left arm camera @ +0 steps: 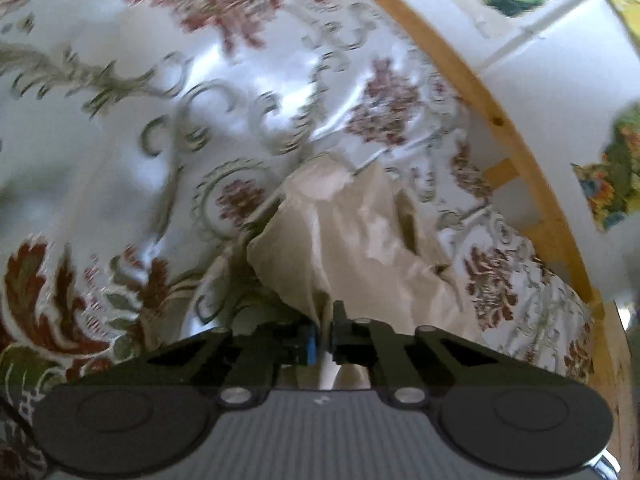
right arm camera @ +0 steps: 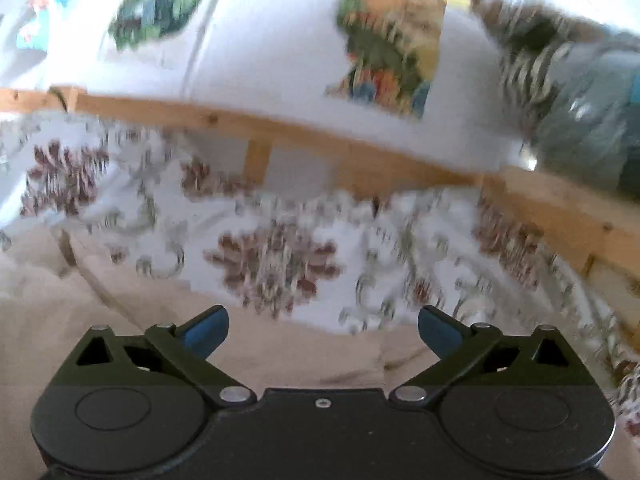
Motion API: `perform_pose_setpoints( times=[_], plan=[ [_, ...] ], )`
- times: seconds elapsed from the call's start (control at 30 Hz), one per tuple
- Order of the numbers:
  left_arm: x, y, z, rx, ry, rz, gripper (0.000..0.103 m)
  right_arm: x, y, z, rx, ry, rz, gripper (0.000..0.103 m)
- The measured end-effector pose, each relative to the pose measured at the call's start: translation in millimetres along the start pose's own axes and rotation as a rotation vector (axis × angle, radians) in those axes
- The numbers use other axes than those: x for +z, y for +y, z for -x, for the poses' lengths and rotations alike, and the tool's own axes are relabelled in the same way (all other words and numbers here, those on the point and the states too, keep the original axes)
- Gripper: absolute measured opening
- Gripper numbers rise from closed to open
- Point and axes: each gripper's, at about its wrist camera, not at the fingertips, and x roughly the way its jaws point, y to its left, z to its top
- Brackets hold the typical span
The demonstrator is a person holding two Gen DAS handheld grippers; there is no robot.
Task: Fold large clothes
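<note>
A beige garment (left arm camera: pixel 352 240) lies bunched on a white bedspread with a red and green floral pattern (left arm camera: pixel 160 128). My left gripper (left arm camera: pixel 325 340) is shut on a fold of the beige garment, which hangs away from the fingers toward the middle of the view. In the right wrist view the beige garment (right arm camera: pixel 120 320) spreads flat under and to the left of my right gripper (right arm camera: pixel 323 330), which is open and empty just above the cloth. The floral bedspread (right arm camera: pixel 280 256) lies beyond it. The right view is blurred.
A wooden bed rail (left arm camera: pixel 480 92) runs along the bed's far edge, also in the right wrist view (right arm camera: pixel 320 140). Behind it is a white wall with colourful stickers (right arm camera: pixel 384 40). A dark striped bundle (right arm camera: pixel 580 100) sits at the upper right.
</note>
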Motion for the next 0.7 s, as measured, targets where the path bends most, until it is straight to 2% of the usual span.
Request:
perform_pose_setpoints(
  times=[0.07, 0.1, 0.27, 0.33, 0.37, 0.47, 0.53, 0.57, 0.63, 0.7],
  plan=[
    [-2.8, -11.3, 7.0, -0.036, -0.037, -0.074, 0.003, -8.3, 4.3, -16.6, 0.060, 0.109, 0.031, 0.097],
    [-4.4, -17.5, 10.6, -0.051, -0.057, -0.116, 0.003, -11.2, 7.0, -20.3, 0.069, 0.132, 0.046, 0.096],
    [-15.4, -55.0, 24.6, -0.139, -0.136, -0.337, 0.002, -12.0, 5.0, -20.8, 0.084, 0.136, 0.023, 0.097],
    [-17.8, -74.5, 30.9, -0.171, -0.160, -0.424, 0.001, -6.3, -6.1, -14.3, 0.106, 0.114, -0.036, 0.086],
    [-18.5, -87.0, 35.1, -0.188, -0.170, -0.482, 0.001, 0.3, -13.1, -12.2, 0.110, 0.113, -0.072, 0.085],
    [-25.8, -126.5, 47.4, -0.238, -0.189, -0.639, 0.001, 36.5, -49.5, 2.7, 0.134, 0.125, -0.216, 0.083],
    [-35.2, -151.5, 54.0, -0.277, -0.180, -0.750, 0.001, 61.6, -82.3, 16.0, 0.204, 0.156, -0.316, 0.070],
    [-40.7, -164.3, 56.5, -0.299, -0.172, -0.801, 0.001, 70.3, -96.6, 24.1, 0.229, 0.158, -0.338, 0.067],
    [-53.4, -186.6, 57.6, -0.338, -0.148, -0.877, 0.001, 81.0, -129.9, 46.9, 0.270, 0.160, -0.367, 0.061],
    [-69.7, -203.2, 56.5, -0.362, -0.127, -0.948, 0.001, 77.1, -165.2, 68.3, 0.293, 0.196, -0.450, 0.062]
  ],
)
